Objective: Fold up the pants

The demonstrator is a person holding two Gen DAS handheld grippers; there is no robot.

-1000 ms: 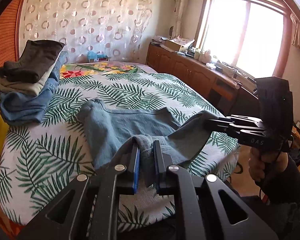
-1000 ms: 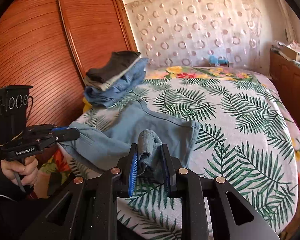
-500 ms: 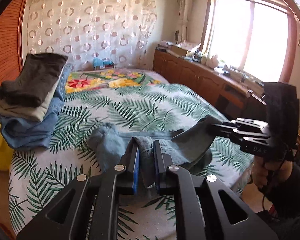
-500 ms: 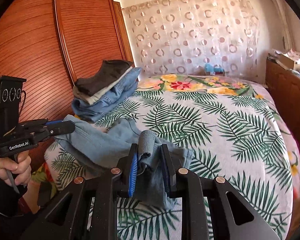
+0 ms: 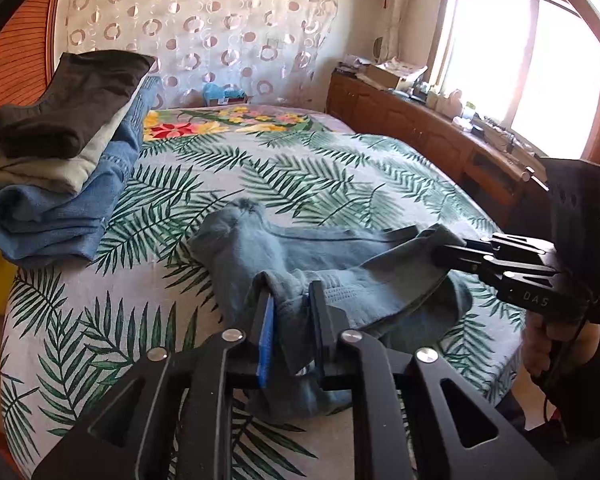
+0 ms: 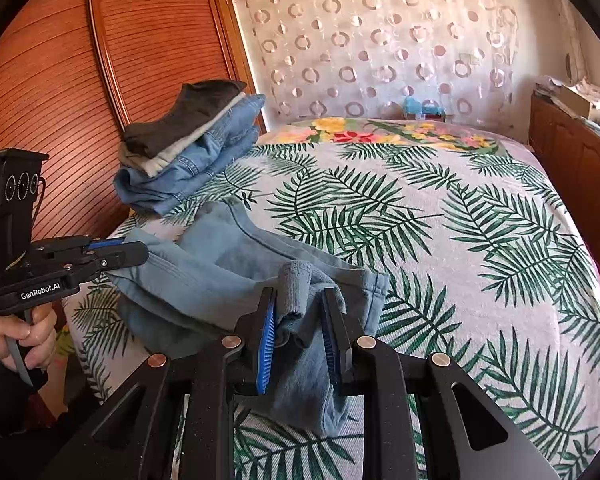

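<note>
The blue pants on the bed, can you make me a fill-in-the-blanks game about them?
1. The blue pants lie on a bedspread printed with green ____.
2. The top garment of the folded stack is ____ in colour.
3. The right hand-held gripper pinches the ____.
4. The window shows only in the ____ wrist view.

Missing words: leaves; black; pants; left

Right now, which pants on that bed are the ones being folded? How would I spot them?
Find the bed with the palm-leaf bedspread. A neat stack of folded clothes sits by the wooden wardrobe; nearer the foot lie the light blue pants. They are the only loose, rumpled garment, with both grippers at their near edge.
</note>
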